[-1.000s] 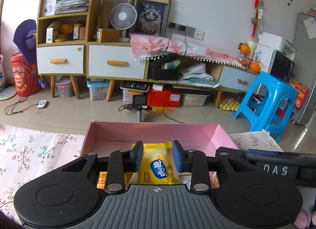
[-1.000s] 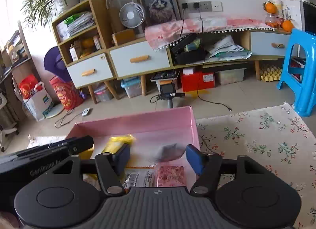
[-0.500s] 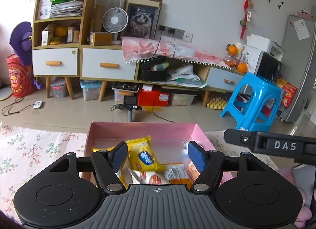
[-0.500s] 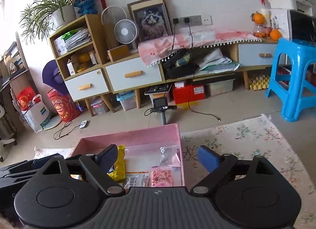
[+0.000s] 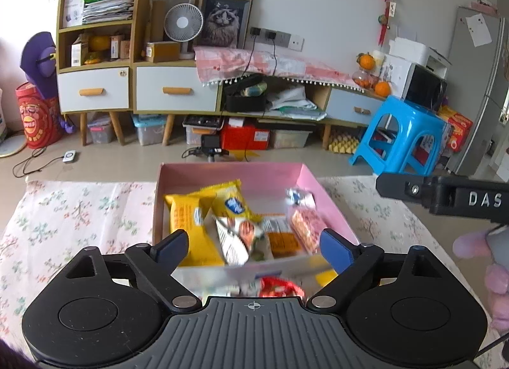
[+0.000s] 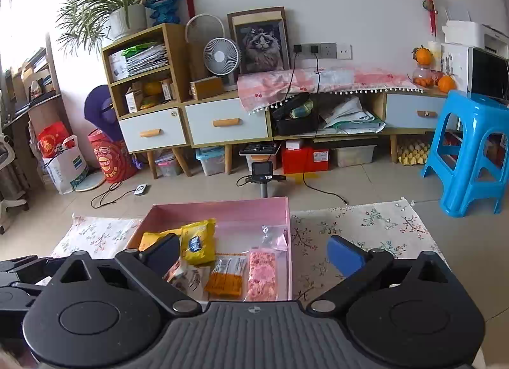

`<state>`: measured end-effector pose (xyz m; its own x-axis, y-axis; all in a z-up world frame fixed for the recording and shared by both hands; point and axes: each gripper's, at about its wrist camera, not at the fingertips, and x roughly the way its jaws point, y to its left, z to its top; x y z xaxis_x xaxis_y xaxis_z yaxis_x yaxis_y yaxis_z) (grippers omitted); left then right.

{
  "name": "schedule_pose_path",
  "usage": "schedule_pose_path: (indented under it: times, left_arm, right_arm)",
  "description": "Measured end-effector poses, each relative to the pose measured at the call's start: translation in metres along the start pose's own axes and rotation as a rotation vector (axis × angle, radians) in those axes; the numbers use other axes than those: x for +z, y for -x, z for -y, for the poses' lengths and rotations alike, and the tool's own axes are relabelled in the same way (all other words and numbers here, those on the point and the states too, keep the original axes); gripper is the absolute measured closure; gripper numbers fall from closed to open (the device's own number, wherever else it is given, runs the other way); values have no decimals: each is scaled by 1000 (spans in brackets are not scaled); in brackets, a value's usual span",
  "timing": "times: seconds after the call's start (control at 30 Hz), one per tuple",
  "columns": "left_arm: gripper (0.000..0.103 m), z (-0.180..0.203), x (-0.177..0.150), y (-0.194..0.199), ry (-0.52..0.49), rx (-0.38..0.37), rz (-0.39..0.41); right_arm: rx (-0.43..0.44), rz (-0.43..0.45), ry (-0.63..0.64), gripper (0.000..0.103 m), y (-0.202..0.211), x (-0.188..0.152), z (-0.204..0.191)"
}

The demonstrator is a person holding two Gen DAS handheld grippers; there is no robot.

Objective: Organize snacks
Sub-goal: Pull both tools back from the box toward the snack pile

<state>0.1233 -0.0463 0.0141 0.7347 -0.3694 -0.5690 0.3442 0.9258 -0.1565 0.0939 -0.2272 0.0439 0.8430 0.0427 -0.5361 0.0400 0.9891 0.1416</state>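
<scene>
Both your grippers, left gripper [image 5: 253, 249] and right gripper [image 6: 254, 253], spread wide, empty. Snacks piled in pink box [image 5: 229, 171]. Red packet [image 5: 276, 288] outside near wall, blurred, possibly loose; careless reach snags box rim, tips pile.

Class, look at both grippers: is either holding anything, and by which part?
Nothing is held. The left gripper and right gripper are both open above the pink box.
</scene>
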Motion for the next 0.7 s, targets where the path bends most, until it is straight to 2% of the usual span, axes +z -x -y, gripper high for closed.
schedule_pose_path:
  times: [0.2, 0.5, 0.7]
  left_arm:
    - [8, -2, -17, 19, 22, -19, -42]
    - [7, -3, -40, 42, -11, -15, -101]
    - [5, -11, -61, 53, -32, -18, -98]
  right_arm:
    - [1, -6, 15, 9, 20, -7, -8]
    - [-7, -17, 46, 9, 39, -27, -25]
    - [25, -30, 76, 9, 43, -44, -35]
